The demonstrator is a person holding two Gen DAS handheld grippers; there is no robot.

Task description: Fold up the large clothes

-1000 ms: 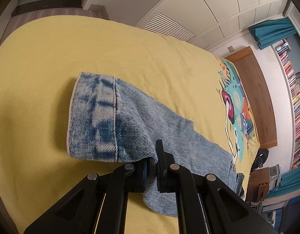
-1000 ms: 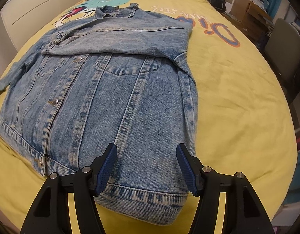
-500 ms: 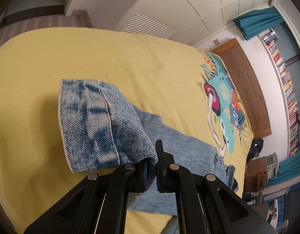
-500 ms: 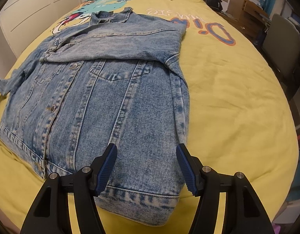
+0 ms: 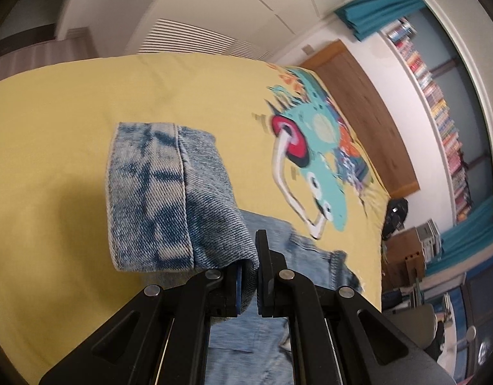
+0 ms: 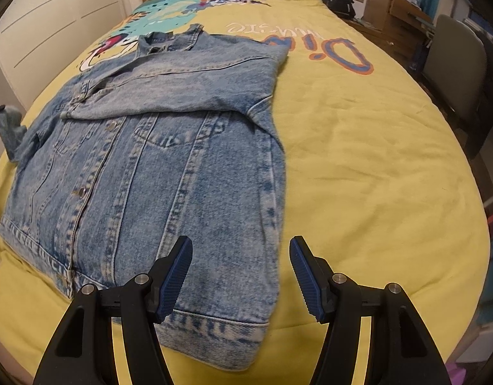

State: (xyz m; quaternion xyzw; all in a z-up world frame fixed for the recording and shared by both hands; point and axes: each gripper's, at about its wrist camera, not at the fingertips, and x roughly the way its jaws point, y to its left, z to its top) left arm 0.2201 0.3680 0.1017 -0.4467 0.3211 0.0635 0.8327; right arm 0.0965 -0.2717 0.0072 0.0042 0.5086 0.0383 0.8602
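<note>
Left hand-held gripper (image 5: 256,276): clamped on jacket (image 6: 169,147) sleeve cuff (image 5: 147,199). Right hand-held gripper (image 6: 240,276): apart. Denim likely heavy, stiff; grip thick hems.

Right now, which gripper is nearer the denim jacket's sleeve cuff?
Left. The left gripper is shut on the sleeve just behind the sleeve cuff. The right gripper hangs open over the denim jacket near its hem, far from that sleeve.
</note>
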